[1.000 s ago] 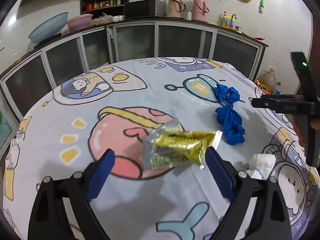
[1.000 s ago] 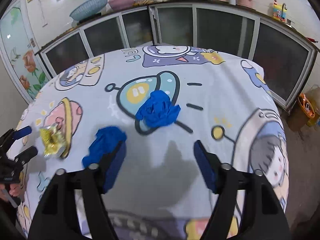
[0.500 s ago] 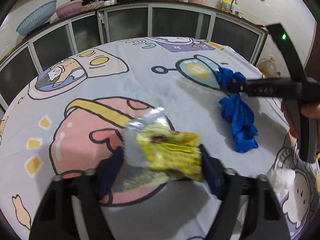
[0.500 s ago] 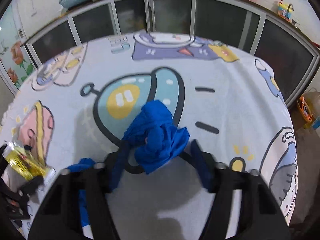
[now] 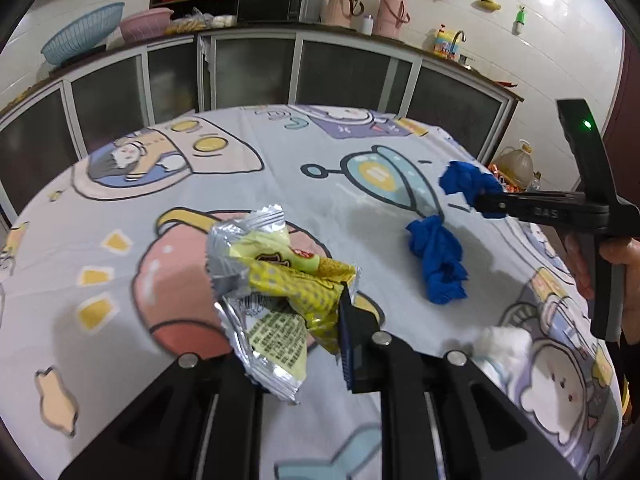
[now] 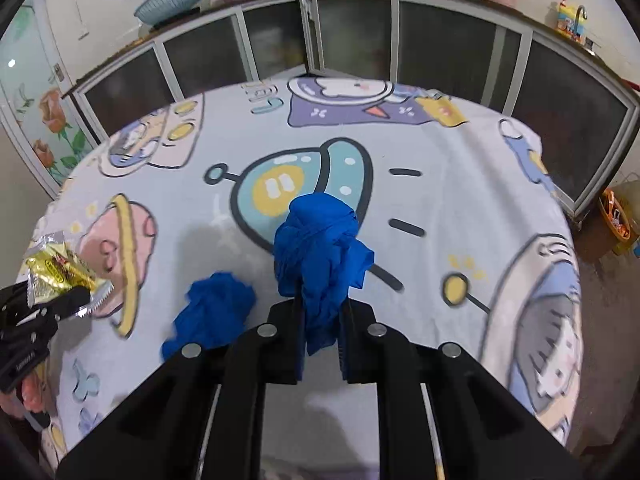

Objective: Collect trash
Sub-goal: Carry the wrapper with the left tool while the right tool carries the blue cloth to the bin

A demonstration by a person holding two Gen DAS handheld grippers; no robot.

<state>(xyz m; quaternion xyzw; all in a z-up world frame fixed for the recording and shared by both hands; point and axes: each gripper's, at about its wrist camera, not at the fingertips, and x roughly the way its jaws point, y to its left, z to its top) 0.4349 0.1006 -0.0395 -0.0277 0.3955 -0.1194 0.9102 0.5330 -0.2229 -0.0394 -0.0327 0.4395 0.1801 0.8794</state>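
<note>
My left gripper [image 5: 296, 332] is shut on a crumpled yellow and silver snack wrapper [image 5: 276, 276] and holds it above the table; it also shows at the left of the right wrist view [image 6: 60, 268]. My right gripper [image 6: 320, 320] is shut on a crumpled blue glove [image 6: 320, 252], lifted off the cloth; the same glove shows in the left wrist view [image 5: 466, 184]. A second blue glove [image 5: 438, 264] lies on the cartoon tablecloth [image 5: 280, 168], also seen in the right wrist view [image 6: 212, 312]. A white crumpled tissue [image 5: 502, 344] lies near the right edge.
The round table stands in a kitchen with glass-door cabinets [image 5: 256, 72] behind it. A basket with orange items [image 6: 616, 220] stands on the floor at the right. Basins [image 5: 84, 44] and flasks sit on the counter.
Both grippers have closed. The left one took hold of the snack wrapper and lifted it. The right one took hold of the far blue glove and raised it off the cloth.
</note>
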